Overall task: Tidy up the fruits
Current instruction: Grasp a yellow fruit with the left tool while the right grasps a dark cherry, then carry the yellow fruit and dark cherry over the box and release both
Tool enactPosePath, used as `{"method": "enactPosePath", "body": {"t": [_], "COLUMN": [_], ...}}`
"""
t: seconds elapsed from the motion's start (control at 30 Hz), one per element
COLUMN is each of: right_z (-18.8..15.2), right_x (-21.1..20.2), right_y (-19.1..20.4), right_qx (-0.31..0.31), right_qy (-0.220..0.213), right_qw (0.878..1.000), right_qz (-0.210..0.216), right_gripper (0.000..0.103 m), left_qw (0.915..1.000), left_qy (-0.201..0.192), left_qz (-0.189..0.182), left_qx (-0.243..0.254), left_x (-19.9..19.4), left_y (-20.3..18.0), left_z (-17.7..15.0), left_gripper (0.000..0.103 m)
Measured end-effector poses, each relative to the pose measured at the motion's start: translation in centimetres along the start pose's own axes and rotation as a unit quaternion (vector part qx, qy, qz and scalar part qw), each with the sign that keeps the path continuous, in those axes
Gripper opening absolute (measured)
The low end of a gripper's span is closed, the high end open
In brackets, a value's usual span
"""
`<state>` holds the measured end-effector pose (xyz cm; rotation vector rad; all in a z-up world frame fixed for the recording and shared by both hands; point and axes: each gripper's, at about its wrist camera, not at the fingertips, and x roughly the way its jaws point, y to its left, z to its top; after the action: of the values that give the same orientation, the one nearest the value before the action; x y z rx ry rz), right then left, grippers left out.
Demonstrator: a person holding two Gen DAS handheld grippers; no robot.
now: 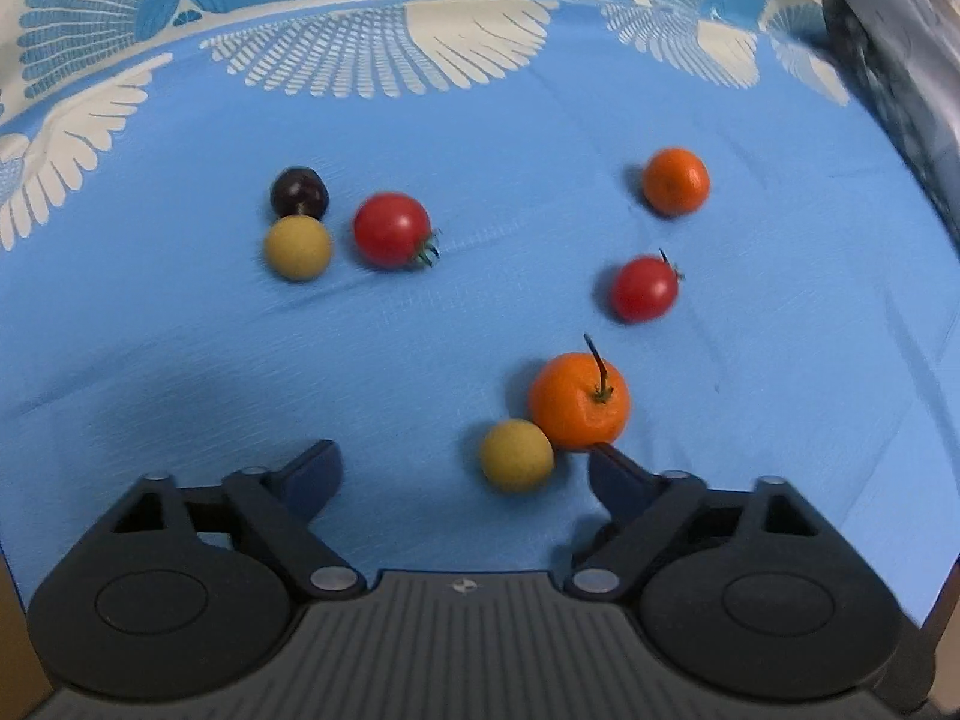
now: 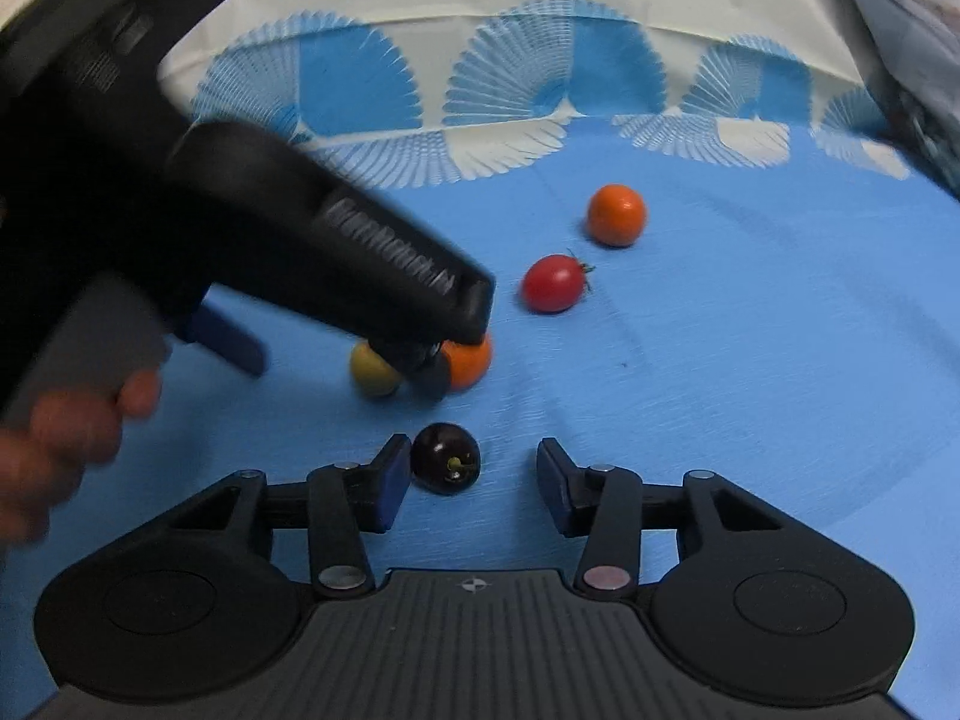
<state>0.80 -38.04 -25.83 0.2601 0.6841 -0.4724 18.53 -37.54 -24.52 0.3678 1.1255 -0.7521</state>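
Fruits lie scattered on a blue cloth (image 1: 180, 360). In the left wrist view my left gripper (image 1: 465, 462) is open, with a yellow fruit (image 1: 516, 455) between its fingers and a stemmed orange (image 1: 579, 399) touching the right fingertip (image 1: 606, 462). Further off lie a red tomato (image 1: 643, 289), another orange (image 1: 675, 181), a bigger tomato (image 1: 392, 230), a yellow fruit (image 1: 297, 248) and a dark plum (image 1: 299, 192). In the right wrist view my right gripper (image 2: 471, 474) is open around a dark plum (image 2: 447, 457) that rests by its left finger (image 2: 390, 480). The left gripper (image 2: 336, 354) reaches in there over the yellow fruit (image 2: 373, 369) and orange (image 2: 471, 363).
The cloth has a white and blue feather pattern along its far edge (image 1: 420, 42). A crumpled grey cover (image 1: 900, 60) rises at the right edge. In the right wrist view a tomato (image 2: 553, 283) and an orange (image 2: 616, 215) lie beyond. A hand (image 2: 60, 438) holds the left gripper.
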Motion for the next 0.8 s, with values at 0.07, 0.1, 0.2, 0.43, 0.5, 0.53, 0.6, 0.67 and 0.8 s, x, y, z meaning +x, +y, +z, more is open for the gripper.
{"method": "enactPosePath", "body": {"t": [0.07, 0.1, 0.2, 0.43, 0.5, 0.53, 0.6, 0.67, 0.8], "right_z": [0.0, -0.1, -0.1, 0.1, 0.1, 0.1, 0.2, 0.2, 0.3], "right_x": [0.1, 0.2, 0.2, -0.2, -0.3, -0.4, -0.5, -0.5, -1.2], "right_y": [0.2, 0.2, 0.5, -0.4, -1.0, -1.2, -1.3, -1.3, -1.1], "right_qx": [-0.007, -0.01, -0.02, 0.003, 0.021, 0.027, 0.03, 0.029, 0.025], "right_qy": [-0.002, -0.003, -0.006, -0.024, -0.032, -0.036, -0.042, -0.045, -0.063], "right_qw": [1.0, 1.0, 1.0, 1.0, 0.999, 0.999, 0.998, 0.998, 0.997], "right_qz": [-0.003, -0.004, -0.008, -0.01, -0.018, -0.022, -0.024, -0.024, -0.024], "right_gripper": [0.048, 0.048, 0.047, 0.024, 0.024, 0.024, 0.024, 0.024, 0.024], "left_qw": [1.0, 0.9999, 0.9995, 0.9998, 0.9998, 0.9997, 0.9994, 0.9989, 0.9971], "left_qy": [-0.004, -0.006, -0.015, -0.018, -0.021, -0.025, -0.034, -0.045, -0.073], "left_qz": [-0.003, -0.001, 0.001, 0.002, 0.003, 0.004, 0.007, 0.011, 0.019], "left_qx": [0.005, 0.011, 0.028, 0.008, 0.002, 0.001, -0.001, -0.002, -0.012], "left_x": [-0.1, -0.1, 0.0, -1.2, -2.2, -2.9, -4.4, -6.2, -10.9], "left_y": [-0.1, -0.3, -0.7, 0.1, 0.6, 0.8, 1.1, 1.5, 2.0], "left_z": [0.2, 0.3, 0.4, 0.1, -0.3, -0.5, -1.1, -1.9, -3.6], "left_gripper": [0.075, 0.069, 0.038, 0.028, 0.028, 0.028, 0.028, 0.028, 0.028]}}
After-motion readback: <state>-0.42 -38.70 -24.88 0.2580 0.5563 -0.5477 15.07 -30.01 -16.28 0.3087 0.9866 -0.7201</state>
